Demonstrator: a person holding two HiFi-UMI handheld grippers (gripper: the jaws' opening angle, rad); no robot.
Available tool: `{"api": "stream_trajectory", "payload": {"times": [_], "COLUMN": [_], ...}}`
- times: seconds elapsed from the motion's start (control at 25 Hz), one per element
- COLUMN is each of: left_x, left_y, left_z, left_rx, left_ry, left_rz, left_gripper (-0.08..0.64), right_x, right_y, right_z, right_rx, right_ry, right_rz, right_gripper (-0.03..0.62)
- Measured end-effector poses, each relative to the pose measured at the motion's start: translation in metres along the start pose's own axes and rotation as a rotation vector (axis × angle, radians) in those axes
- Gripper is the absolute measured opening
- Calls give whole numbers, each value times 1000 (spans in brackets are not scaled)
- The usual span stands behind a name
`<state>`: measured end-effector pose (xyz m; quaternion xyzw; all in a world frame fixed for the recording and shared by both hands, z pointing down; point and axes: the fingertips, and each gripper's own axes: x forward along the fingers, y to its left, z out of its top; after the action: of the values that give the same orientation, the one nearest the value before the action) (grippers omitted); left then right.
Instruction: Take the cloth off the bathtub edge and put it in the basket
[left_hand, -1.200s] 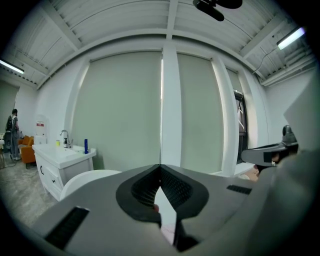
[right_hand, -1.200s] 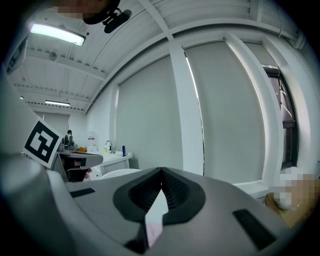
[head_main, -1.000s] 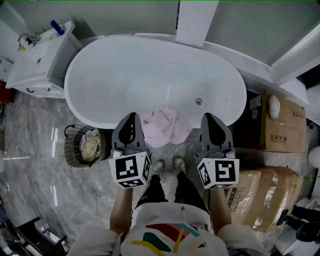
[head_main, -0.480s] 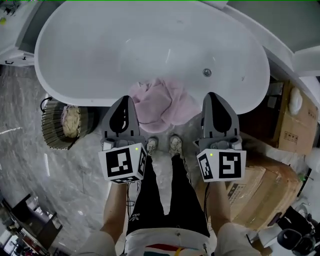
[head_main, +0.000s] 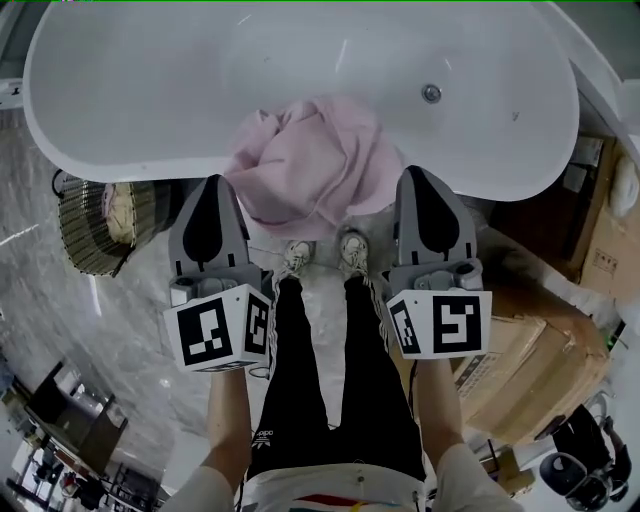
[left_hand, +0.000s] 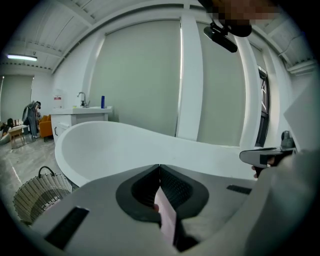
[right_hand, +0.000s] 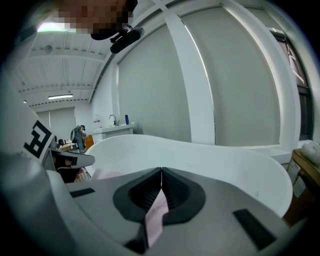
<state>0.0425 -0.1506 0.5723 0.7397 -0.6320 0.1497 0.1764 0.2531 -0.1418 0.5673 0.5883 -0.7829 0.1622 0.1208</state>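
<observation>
Since a second ago both of your grippers have dropped towards the tub, and in the head view the white bathtub (head_main: 300, 60) has grown to fill the whole top of the frame, while the sink cabinet that sat at the upper left has slid out of sight. The pink cloth (head_main: 310, 165) is draped in a loose heap over the tub's near edge, now at upper centre rather than mid-frame. It lies between the left gripper (head_main: 212, 185) and the right gripper (head_main: 420, 175), which flank it without holding it. Each gripper's own view shows its jaws pressed together at the tips. A pale pink sliver shows in the slot behind them, and what it is cannot be told. The wicker basket (head_main: 80, 235) stands on the marble floor at the left edge, below the tub's rim, with a beige bundle (head_main: 118, 208) inside. Only the head view shows your shoes (head_main: 295, 255) under the cloth and the cardboard boxes (head_main: 540, 370) at the right. Only the left gripper view shows a white counter (left_hand: 82, 111) with a blue bottle (left_hand: 103, 101) at its middle left.
</observation>
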Motion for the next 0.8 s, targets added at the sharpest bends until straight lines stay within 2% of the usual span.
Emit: {"api": "stream_trajectory", "payload": {"times": [0.16,0.32,0.48,0.52,0.56,0.6,0.64,0.8], "left_x": [-3,-6,-11,-11,-11,-10,-9,-6], "left_y": [-4,-16,-32,-36,-39,-41,-42,-38], "left_z": [-12,-10,-2,-3,-6,-11,-16,-41], "left_rx": [-10,-12,15,29,38,37,26,-57], "left_ry": [21,18,-26,-23,-12,2,17,78], "left_rz": [5,-26,-76,-92,-106,-112,-113,-117], "left_gripper": [18,18,24,91,187,230,249,315], "right_x": [-1,-2,0,1,2,2,2,1], "right_y": [0,1,8,10,12,12,10,6], "right_z": [-19,-18,-16,-19,-23,-28,-33,-59], "right_rx": [20,33,85,101,115,127,137,177], "right_ry": [37,29,21,35,51,69,85,149], "right_rz": [1,0,68,86,96,96,89,54], "right_gripper": [14,14,19,73,158,199,247,335]}}
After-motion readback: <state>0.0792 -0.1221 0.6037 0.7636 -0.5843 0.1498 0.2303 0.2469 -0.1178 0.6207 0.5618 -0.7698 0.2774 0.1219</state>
